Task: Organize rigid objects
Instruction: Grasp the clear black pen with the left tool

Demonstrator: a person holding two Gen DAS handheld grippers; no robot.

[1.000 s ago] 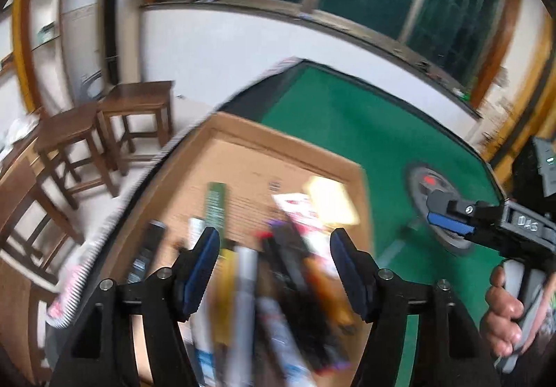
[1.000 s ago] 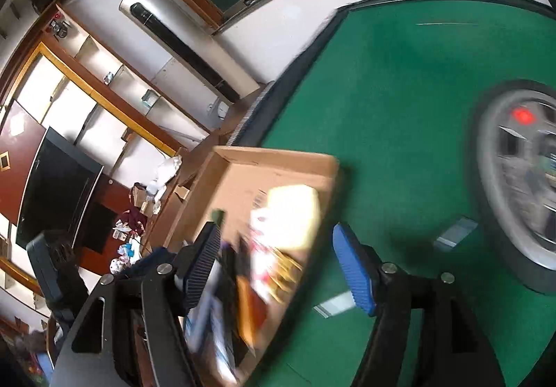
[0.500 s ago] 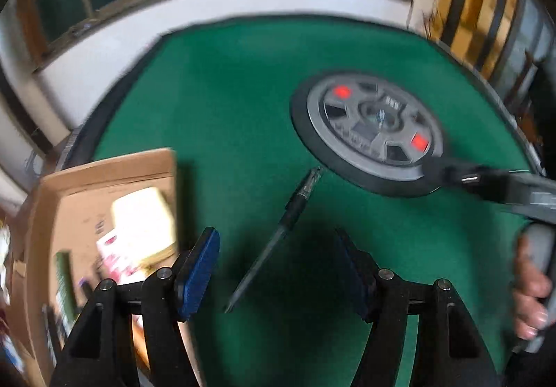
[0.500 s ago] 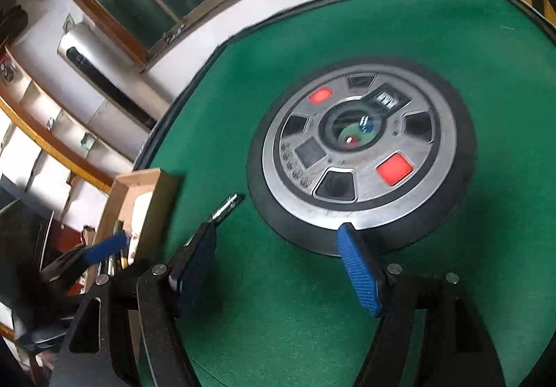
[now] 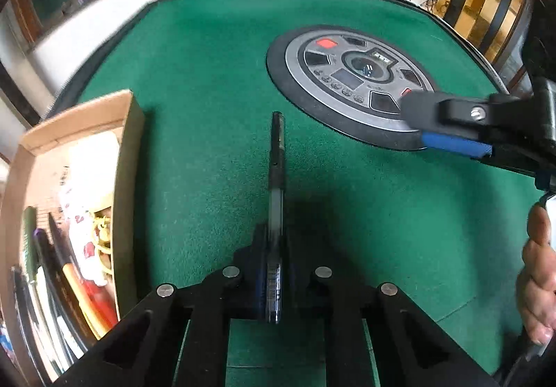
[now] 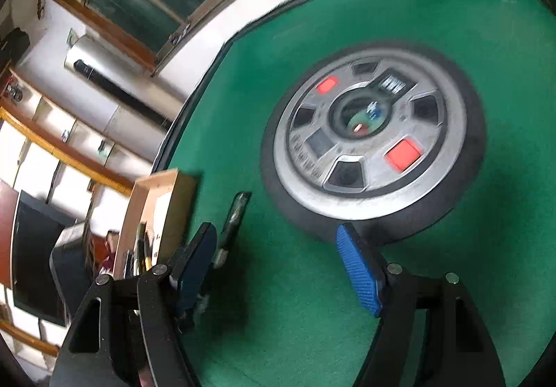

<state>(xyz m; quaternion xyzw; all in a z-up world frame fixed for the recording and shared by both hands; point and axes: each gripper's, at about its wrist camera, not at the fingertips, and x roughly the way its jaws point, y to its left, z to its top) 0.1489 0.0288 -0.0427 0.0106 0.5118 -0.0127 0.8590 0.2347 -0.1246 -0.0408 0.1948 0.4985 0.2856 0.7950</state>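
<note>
A dark pen with a clear barrel [image 5: 277, 157] lies on the green felt, pointing away from me. My left gripper [image 5: 274, 248] is shut on its near end. The same pen [image 6: 236, 213] shows in the right wrist view, just left of my right gripper [image 6: 278, 258]. That gripper stands open with nothing between its fingers, at the near edge of the round panel. It also reaches in from the right in the left wrist view [image 5: 438, 128]. To the left stands a cardboard box [image 5: 128, 157] holding several pens and other small items.
A round grey and black control panel [image 5: 347, 81] with red buttons is set into the middle of the table [image 5: 208, 56]. A person's hand [image 5: 535, 275] holds the right gripper's handle. The box [image 6: 173, 199] sits at the table's left edge, with a white wall and windows beyond.
My left gripper swung from over the box to the pen on the felt and shut on it. My right gripper moved from the box side to the round panel and stayed open.
</note>
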